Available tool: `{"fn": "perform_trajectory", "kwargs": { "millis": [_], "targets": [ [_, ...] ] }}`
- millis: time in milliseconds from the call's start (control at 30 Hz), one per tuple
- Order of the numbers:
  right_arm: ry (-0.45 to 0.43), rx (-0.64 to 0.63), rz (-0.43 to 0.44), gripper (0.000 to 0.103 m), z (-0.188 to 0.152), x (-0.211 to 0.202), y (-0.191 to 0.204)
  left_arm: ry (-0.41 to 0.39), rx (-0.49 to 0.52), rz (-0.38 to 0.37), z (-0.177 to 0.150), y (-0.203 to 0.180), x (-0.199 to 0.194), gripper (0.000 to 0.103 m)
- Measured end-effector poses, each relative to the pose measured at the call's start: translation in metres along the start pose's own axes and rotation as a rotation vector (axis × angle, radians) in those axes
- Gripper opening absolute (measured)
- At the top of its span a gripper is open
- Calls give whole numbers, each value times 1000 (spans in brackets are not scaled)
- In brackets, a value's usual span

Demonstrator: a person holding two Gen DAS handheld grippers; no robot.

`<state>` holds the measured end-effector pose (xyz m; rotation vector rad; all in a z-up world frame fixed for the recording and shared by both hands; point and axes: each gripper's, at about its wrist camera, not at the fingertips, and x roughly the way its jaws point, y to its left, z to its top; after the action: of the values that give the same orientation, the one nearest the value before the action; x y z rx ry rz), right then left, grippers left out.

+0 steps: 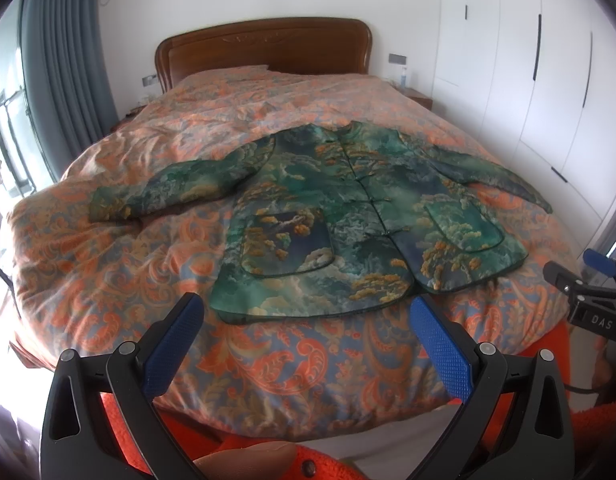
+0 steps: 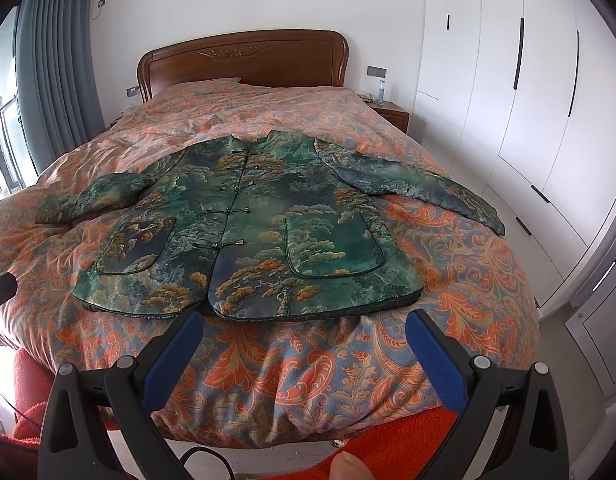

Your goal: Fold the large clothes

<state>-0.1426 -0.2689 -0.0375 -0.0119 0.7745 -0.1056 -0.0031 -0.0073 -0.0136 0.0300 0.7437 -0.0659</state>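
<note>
A green jacket [image 1: 348, 208] printed with gold trees and clouds lies flat and buttoned on the bed, front up, both sleeves spread out to the sides. In the right wrist view the jacket [image 2: 251, 232] fills the middle of the bed. My left gripper [image 1: 305, 306] hovers open just short of the jacket's hem, with nothing between its blue pads. My right gripper [image 2: 305, 322] is likewise open above the quilt, close to the hem. The right gripper [image 1: 588, 284] also shows at the right edge of the left wrist view.
The bed carries an orange and blue paisley quilt [image 1: 267, 360] and a wooden headboard [image 1: 263, 48]. White wardrobes [image 2: 528, 100] line the right wall, a grey curtain [image 1: 63, 60] hangs at the left. A bedside table [image 2: 390, 114] stands by the headboard. An orange sleeve [image 2: 388, 440] sits below.
</note>
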Motion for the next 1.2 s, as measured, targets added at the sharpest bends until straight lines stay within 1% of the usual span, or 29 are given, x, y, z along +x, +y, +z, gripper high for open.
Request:
{"fn": "perform_trajectory", "kwargs": {
  "millis": [767,1200],
  "targets": [
    [-1,-2,4,103,4,-2,1,9,1,5,5,4,-2,103],
    [3,7,2,103,-2,1,-1,13,2,7,3,7,-2,103]
  ]
}}
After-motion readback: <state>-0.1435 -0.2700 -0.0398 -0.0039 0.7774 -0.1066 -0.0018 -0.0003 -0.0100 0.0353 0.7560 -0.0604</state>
